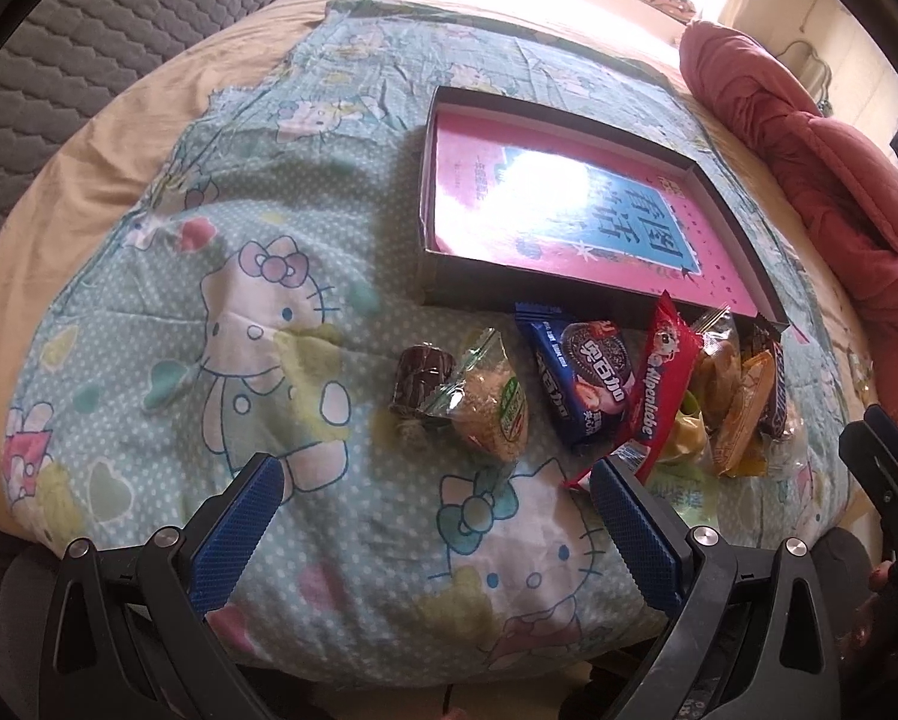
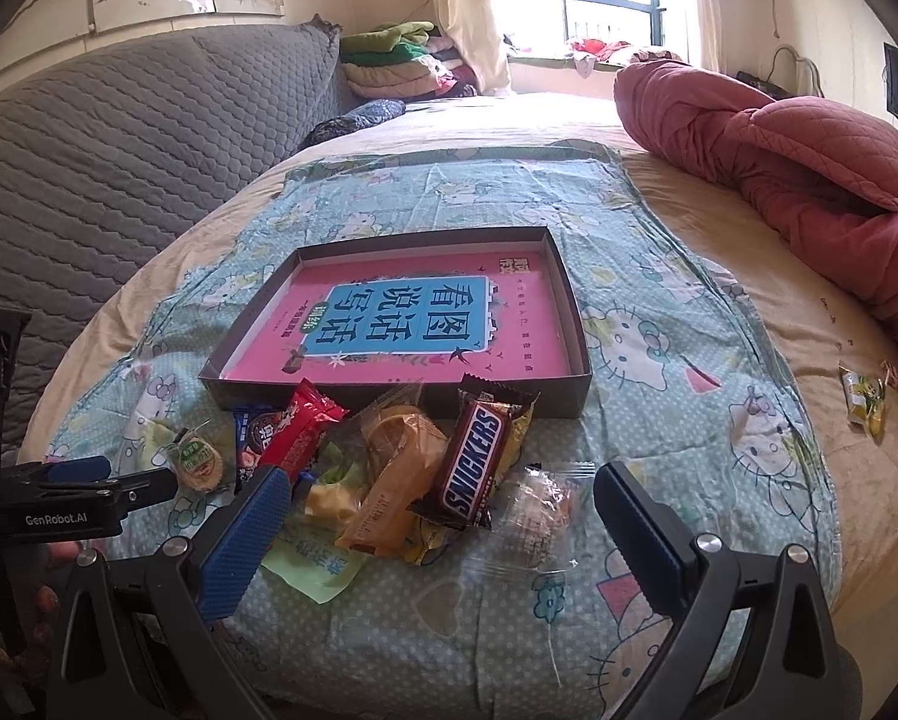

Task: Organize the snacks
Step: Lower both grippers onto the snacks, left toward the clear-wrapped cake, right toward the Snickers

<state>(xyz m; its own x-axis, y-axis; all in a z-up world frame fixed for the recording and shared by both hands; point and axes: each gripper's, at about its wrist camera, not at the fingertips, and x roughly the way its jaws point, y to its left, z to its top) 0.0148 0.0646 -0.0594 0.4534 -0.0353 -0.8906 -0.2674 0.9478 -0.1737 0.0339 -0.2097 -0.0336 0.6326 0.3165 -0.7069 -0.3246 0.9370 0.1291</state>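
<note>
A shallow dark box (image 1: 437, 276) (image 2: 574, 324) with a pink and blue sheet inside lies on a Hello Kitty cloth. In front of it lies a heap of snacks: a chocolate cake (image 1: 419, 381), a round cracker pack (image 1: 493, 408) (image 2: 200, 462), a blue Oreo pack (image 1: 580, 384), a red Alpenliebe bag (image 1: 658, 384) (image 2: 308, 426), an orange cake pack (image 2: 389, 480), a Snickers bar (image 2: 472, 462) and a clear wrapped sweet (image 2: 541, 507). My left gripper (image 1: 437, 480) is open just short of the heap, holding nothing. My right gripper (image 2: 440, 489) is open, its fingers on either side of the heap's near edge.
A bed with a beige sheet (image 2: 718, 228) carries the cloth. A red quilt (image 2: 808, 180) lies bunched at the right, a grey padded headboard (image 2: 119, 138) at the left. One yellow-green snack (image 2: 865, 402) lies apart on the sheet at the right.
</note>
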